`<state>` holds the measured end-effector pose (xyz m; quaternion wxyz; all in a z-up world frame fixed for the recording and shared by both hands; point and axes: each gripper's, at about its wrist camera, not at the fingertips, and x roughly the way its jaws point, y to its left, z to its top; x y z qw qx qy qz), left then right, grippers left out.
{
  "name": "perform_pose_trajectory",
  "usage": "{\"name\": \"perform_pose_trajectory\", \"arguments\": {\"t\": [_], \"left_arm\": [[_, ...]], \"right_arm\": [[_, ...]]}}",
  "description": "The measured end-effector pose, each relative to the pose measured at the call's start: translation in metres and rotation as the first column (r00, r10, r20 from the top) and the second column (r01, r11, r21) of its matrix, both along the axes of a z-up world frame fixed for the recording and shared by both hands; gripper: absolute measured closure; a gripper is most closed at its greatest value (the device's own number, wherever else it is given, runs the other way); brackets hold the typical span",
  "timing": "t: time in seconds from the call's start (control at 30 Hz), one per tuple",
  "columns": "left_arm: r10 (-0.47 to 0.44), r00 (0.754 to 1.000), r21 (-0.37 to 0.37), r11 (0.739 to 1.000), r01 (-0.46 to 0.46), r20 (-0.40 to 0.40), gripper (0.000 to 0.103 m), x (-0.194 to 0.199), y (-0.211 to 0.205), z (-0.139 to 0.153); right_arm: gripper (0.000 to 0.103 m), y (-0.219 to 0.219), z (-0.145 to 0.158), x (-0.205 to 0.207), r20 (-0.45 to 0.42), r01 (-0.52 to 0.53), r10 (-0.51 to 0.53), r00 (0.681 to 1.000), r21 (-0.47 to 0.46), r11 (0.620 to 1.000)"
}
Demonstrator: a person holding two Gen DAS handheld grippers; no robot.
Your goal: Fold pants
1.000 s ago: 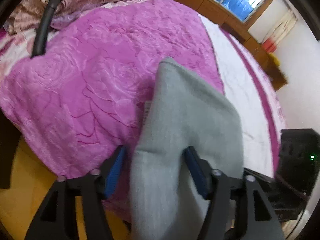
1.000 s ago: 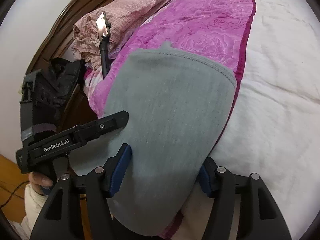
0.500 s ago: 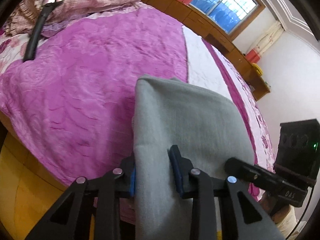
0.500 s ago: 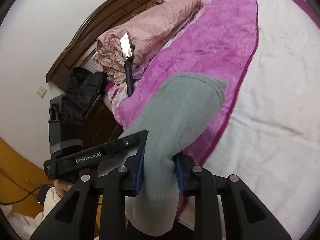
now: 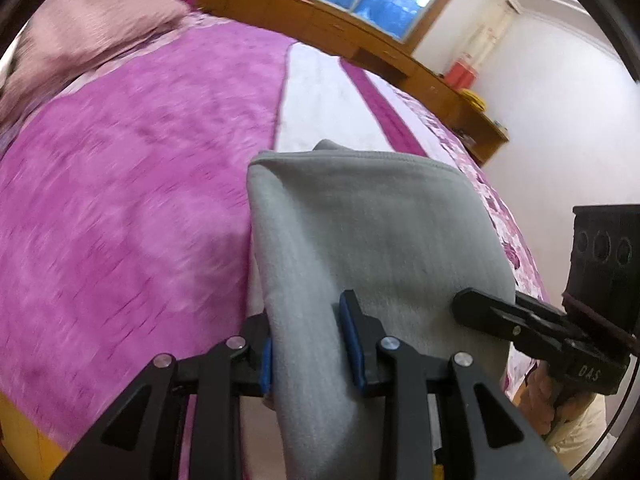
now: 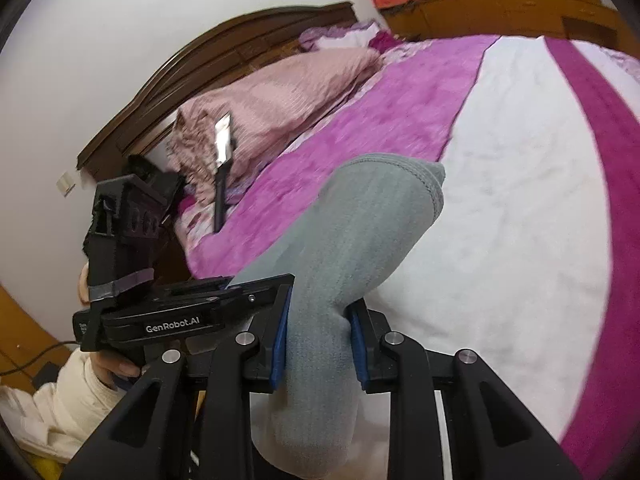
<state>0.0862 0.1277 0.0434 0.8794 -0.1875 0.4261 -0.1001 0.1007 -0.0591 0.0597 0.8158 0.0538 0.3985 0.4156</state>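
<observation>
From the left wrist view, the left gripper has its blue-padded fingers closed narrowly on a gathered edge of the grey pants. The cloth passes between the two pads and spreads out ahead of the fingers as a broad flap, its stitched hem farthest from them. Beyond and to the left of the fingers lies the pink bedspread, with a white stripe straight ahead past the hem. To the right of the fingers, the right gripper reaches in, its black finger pressed against the pants' right edge.

From the right wrist view, the right gripper is likewise pinched tight on the pants, which are bunched into a thick roll between the pads and rise ahead of the fingers. Just left of the fingers, the left gripper touches the same cloth. Farther ahead on the left are a rumpled pink quilt and a dark wooden headboard.
</observation>
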Motion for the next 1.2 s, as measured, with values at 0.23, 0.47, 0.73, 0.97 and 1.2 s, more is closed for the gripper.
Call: {"name": "perform_pose_trajectory", "arguments": {"t": [0.23,0.47,0.73,0.97,1.2], "left_arm": [[-0.084,0.996,0.024,0.996,0.083,0.026,0.073,0.057,-0.058,-0.002],[-0.147,0.988,0.05,0.988,0.149,-0.039,0.073,0.112,-0.106,-0.054],[-0.189,0.981,0.168,0.966,0.195,-0.051,0.064,0.12,-0.122,-0.076],[-0.182,0.982,0.261,0.947,0.187,-0.04,0.065,0.087,-0.124,-0.047],[-0.138,0.99,0.343,0.929,0.14,-0.031,0.065,0.052,-0.124,-0.047]], "right_arm": [[0.084,-0.054,0.005,0.04,0.051,0.093,-0.092,0.994,-0.023,0.995],[0.084,-0.1,-0.031,0.082,-0.015,0.207,-0.209,0.978,-0.087,0.974],[0.076,-0.129,-0.091,0.107,-0.122,0.296,-0.318,0.94,-0.17,0.94],[0.075,-0.13,-0.07,0.09,-0.061,0.333,-0.352,0.934,-0.202,0.921],[0.075,-0.136,-0.052,0.039,-0.003,0.406,-0.416,0.909,-0.211,0.889]]}}
